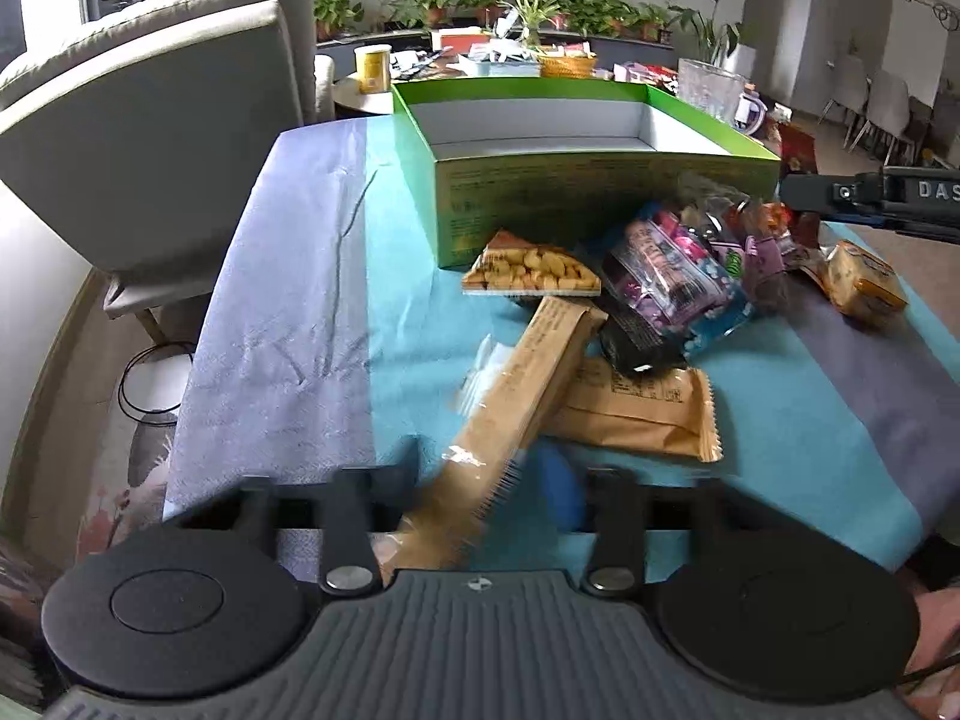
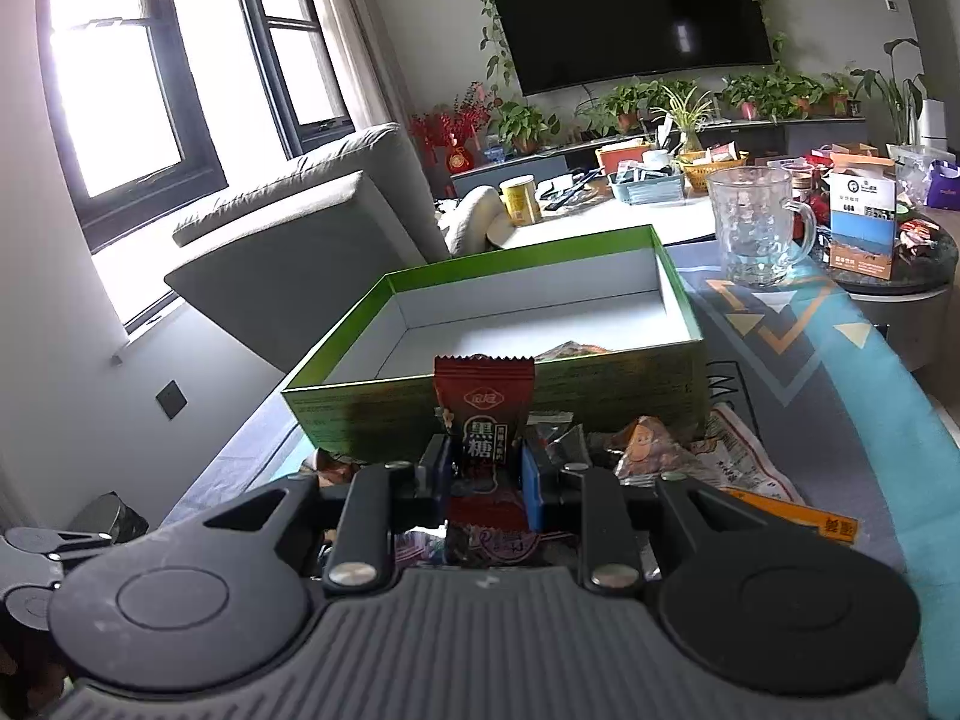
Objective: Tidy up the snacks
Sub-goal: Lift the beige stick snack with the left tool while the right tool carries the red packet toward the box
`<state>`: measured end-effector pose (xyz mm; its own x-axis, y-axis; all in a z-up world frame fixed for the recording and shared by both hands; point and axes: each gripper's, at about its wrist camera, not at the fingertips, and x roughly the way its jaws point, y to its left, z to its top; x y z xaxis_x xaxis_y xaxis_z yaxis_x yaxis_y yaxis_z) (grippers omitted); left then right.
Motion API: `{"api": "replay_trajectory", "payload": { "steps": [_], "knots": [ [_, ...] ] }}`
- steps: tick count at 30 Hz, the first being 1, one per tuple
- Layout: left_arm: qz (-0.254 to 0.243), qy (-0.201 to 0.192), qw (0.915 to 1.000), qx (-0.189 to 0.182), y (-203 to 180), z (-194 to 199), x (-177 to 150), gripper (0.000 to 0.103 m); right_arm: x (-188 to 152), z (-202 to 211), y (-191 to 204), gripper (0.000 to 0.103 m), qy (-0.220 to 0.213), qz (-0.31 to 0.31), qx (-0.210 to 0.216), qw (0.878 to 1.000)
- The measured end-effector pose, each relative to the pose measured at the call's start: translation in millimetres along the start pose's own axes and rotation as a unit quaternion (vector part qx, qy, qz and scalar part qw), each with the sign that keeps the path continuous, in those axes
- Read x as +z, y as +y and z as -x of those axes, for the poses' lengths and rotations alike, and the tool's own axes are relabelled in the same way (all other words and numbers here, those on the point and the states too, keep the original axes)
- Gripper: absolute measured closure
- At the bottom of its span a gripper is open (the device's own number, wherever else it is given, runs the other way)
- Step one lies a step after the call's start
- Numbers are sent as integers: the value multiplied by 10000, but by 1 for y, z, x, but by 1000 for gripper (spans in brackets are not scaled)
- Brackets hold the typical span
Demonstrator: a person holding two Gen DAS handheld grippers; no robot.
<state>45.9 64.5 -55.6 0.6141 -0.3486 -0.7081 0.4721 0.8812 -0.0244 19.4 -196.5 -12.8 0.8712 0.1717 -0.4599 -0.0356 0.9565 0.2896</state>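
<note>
My left gripper (image 1: 485, 471) is shut on a long tan snack packet (image 1: 528, 384), which slants up to the right over the pile; motion blurs the fingers. The pile holds a peanut packet (image 1: 531, 270), a purple packet (image 1: 672, 282), a flat tan packet (image 1: 636, 414) and a yellow cake packet (image 1: 864, 285). Behind it stands the open green box (image 1: 600, 192), white inside. My right gripper (image 2: 485, 468) is shut on a red candy packet (image 2: 483, 414), held upright just before the green box (image 2: 630, 384). One packet (image 2: 570, 351) lies inside the box.
A striped blue cloth (image 1: 288, 312) covers the table. To the left is a grey armchair (image 1: 150, 120). Beyond the box are a glass mug (image 2: 756, 228), a yellow cup (image 1: 372, 69) and a cluttered white table (image 2: 600, 210). More wrappers (image 2: 738, 456) lie right of my right gripper.
</note>
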Motion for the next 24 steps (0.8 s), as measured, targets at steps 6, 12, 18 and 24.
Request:
{"api": "replay_trajectory", "payload": {
  "steps": [6, 12, 18, 24],
  "knots": [
    [-159, -513, 9983, -216, -17, 26, 13, 90, 3, 3, 4, 72, -70, 101, -20, 9999],
    [-156, -1165, 9926, -313, -25, 52, 35, 103, 7, 2, 7, 72, -148, 92, -14, 9998],
    [-396, -1258, 9906, -354, -30, 54, 47, 103, 7, 3, 5, 72, -162, 97, -13, 9998],
    [-343, -295, 9988, -196, -29, 23, 20, 69, 6, 3, 0, 72, -144, 12, -16, 9999]
  ]
}}
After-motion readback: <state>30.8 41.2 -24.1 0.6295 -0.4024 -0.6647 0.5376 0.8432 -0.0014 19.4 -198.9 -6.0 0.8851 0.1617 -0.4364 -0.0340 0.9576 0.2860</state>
